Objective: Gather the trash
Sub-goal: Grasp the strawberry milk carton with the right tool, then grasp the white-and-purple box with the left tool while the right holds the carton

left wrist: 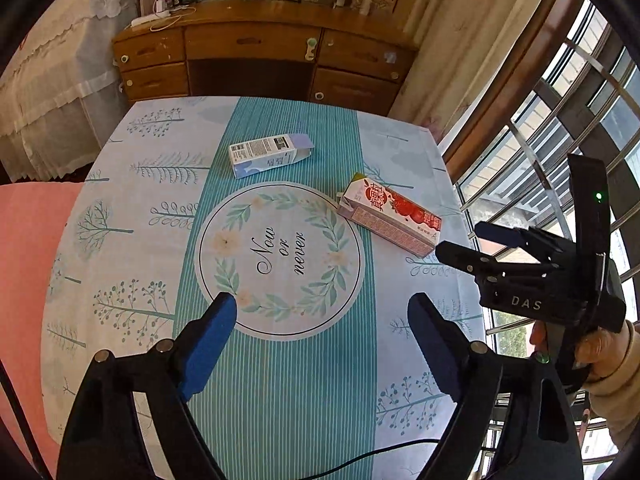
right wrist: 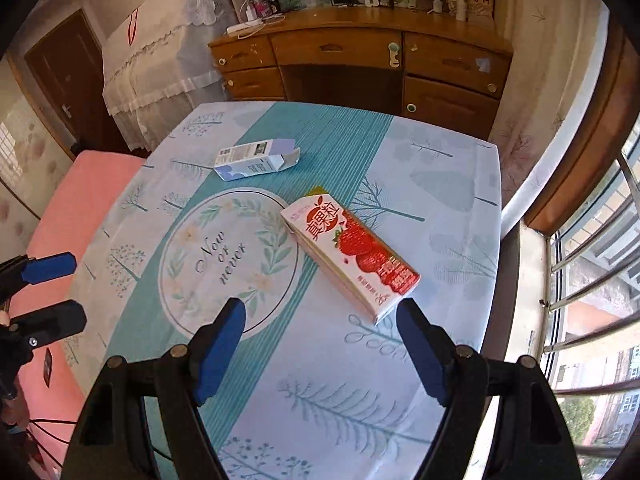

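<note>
Two empty cartons lie flat on a table with a blue tree-print cloth [left wrist: 120, 240]. One is a red strawberry drink carton [left wrist: 390, 216] [right wrist: 352, 258] near the right edge. The other is a pale blue and white box [left wrist: 270, 154] [right wrist: 256, 159] with an open end flap, farther back near the middle. My left gripper [left wrist: 322, 304] [right wrist: 76, 290] hovers open over the round "Now or never" print with nothing between its fingers. My right gripper [right wrist: 320, 306] [left wrist: 460, 240] is open just short of the strawberry carton's near end and is not touching it.
A wooden desk with drawers [left wrist: 256, 44] stands behind the table. A barred window [left wrist: 560, 120] runs along the right and a pink surface [left wrist: 24, 260] lies to the left. A black cable [left wrist: 380, 454] crosses the table's near edge. A person's hand [left wrist: 600, 344] holds the right gripper.
</note>
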`<state>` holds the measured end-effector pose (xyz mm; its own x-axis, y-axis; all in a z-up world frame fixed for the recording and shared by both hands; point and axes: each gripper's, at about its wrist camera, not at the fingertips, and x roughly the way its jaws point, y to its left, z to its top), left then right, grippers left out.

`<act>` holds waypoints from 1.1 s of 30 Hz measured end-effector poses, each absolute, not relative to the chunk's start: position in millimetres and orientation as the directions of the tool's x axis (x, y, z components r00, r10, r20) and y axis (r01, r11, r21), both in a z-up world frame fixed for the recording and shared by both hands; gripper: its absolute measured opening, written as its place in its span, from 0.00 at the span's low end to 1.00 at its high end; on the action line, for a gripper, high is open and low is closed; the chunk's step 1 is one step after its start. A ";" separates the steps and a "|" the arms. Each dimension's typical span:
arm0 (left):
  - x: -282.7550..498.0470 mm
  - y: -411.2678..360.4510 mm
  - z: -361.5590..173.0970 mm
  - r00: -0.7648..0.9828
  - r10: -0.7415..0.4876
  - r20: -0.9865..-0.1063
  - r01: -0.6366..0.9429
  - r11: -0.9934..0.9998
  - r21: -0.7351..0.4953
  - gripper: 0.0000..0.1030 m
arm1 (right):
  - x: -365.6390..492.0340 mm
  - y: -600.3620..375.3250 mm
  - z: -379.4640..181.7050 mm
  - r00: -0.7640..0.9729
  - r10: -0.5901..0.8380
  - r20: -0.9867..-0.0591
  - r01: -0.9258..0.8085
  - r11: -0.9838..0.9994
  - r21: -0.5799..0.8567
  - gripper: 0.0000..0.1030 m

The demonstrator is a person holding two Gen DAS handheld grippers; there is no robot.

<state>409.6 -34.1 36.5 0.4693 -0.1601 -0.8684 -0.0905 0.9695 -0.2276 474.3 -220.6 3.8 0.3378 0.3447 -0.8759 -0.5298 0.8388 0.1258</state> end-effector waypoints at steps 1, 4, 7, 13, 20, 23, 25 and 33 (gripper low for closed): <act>416.1 -36.3 32.1 0.461 -0.151 -0.875 -0.097 0.971 -0.219 0.83 | 483.9 -217.2 -2.9 0.331 0.331 -0.884 -0.546 0.831 0.107 0.76; 430.4 -36.0 25.2 0.440 -0.130 -0.888 -0.107 0.975 -0.196 0.83 | 507.2 -207.5 -18.7 0.319 0.307 -0.897 -0.591 0.804 0.065 0.76; 447.3 -32.5 19.7 0.422 -0.111 -0.900 -0.111 0.979 -0.173 0.83 | 527.7 -196.0 -33.9 0.300 0.282 -0.911 -0.638 0.769 0.028 0.76; 486.0 -24.8 8.0 0.385 -0.076 -0.920 -0.075 0.991 -0.114 0.83 | 545.8 -173.5 -60.6 0.244 0.238 -0.940 -0.728 0.686 -0.015 0.76; 534.8 -13.8 -6.9 0.344 -0.035 -0.938 -0.002 0.999 -0.038 0.83 | 564.0 -164.2 -71.2 0.202 0.268 -0.942 -0.730 0.682 0.037 0.59; 557.8 -5.4 -15.0 0.333 -0.023 -0.943 0.019 1.000 -0.017 0.83 | 579.0 -167.9 -70.4 0.188 0.299 -0.935 -0.664 0.740 0.103 0.58; 575.3 -0.2 -20.9 0.323 -0.006 -0.946 0.033 0.999 0.005 0.83 | 589.6 -171.4 -70.7 0.176 0.323 -0.930 -0.608 0.778 0.155 0.58; 635.6 7.9 -50.8 0.268 0.028 -0.963 0.160 0.984 0.073 0.83 | 603.6 -174.2 -73.6 0.150 0.410 -0.900 -0.499 0.817 0.289 0.56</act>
<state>635.6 7.9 -50.8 0.2683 0.0282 -0.9629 0.1601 0.9844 0.0735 603.6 -174.2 -73.6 0.1502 0.4103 -0.8995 -0.4989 0.8170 0.2893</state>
